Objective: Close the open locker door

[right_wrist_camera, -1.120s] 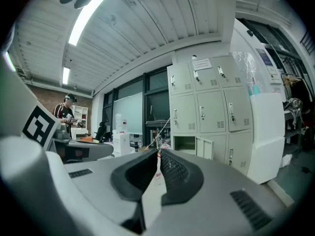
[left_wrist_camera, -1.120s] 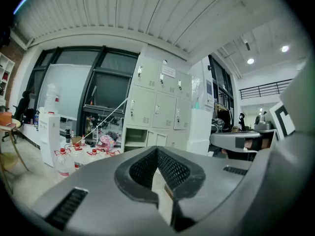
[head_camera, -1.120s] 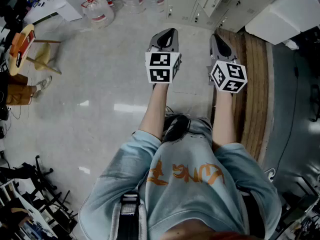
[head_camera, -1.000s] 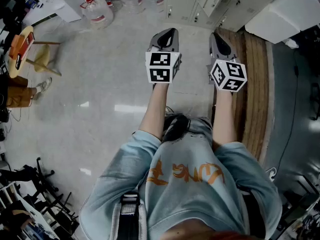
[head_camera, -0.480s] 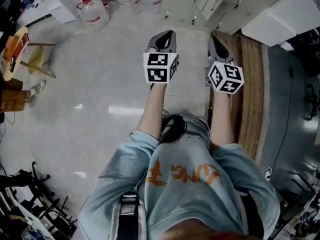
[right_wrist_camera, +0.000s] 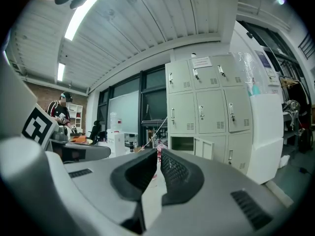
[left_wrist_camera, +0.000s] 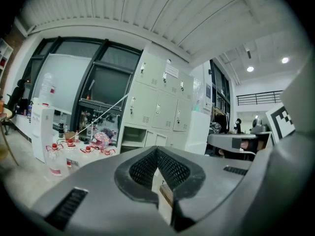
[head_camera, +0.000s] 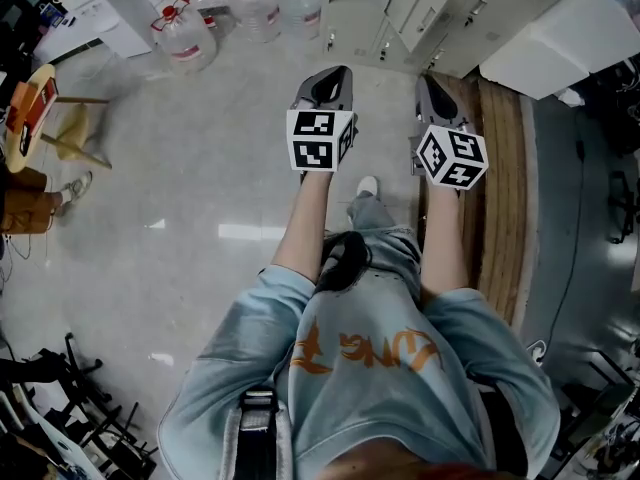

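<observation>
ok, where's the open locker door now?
Right gripper view, centre-right: the open locker door hangs ajar on the bottom row of the locker bank, beside its open leftmost compartment.

Dark grey left tongs (head_camera: 342, 66) and right tongs (head_camera: 429, 74), both patterned with black-and-white squares; light-blue sweatshirt (head_camera: 370, 393) with orange lettering; pale grey-white lockers (right_wrist_camera: 206, 107); clear jugs (head_camera: 185, 36), red caps; glossy pale-grey floor (head_camera: 200, 168).

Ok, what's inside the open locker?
The open locker looks empty: only bare walls show. It's far off, so small items or its near corners can't be made out.
</observation>
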The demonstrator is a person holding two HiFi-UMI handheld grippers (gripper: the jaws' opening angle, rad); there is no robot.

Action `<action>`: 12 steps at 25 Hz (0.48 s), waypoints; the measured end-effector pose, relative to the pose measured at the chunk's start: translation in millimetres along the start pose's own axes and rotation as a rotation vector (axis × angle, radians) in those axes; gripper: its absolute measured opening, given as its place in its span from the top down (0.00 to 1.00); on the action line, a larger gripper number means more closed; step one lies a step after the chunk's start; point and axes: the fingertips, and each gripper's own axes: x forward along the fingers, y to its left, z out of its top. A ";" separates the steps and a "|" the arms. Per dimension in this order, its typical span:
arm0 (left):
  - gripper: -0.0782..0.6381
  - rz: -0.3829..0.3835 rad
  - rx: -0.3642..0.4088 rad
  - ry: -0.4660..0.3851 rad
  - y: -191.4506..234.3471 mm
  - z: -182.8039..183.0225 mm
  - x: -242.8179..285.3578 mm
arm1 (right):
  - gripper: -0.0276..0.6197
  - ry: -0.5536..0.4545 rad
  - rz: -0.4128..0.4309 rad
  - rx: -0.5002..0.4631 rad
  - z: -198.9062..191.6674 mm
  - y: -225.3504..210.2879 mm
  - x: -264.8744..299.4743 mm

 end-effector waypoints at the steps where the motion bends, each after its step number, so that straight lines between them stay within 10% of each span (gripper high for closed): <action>1: 0.87 0.002 0.003 0.003 1.0 -1.4 3.3 | 0.89 -0.001 0.002 0.004 -1.3 -2.6 3.9; 12: 0.87 0.076 0.060 0.028 37.3 6.9 62.9 | 0.90 -0.008 0.059 0.016 -3.1 -27.5 86.4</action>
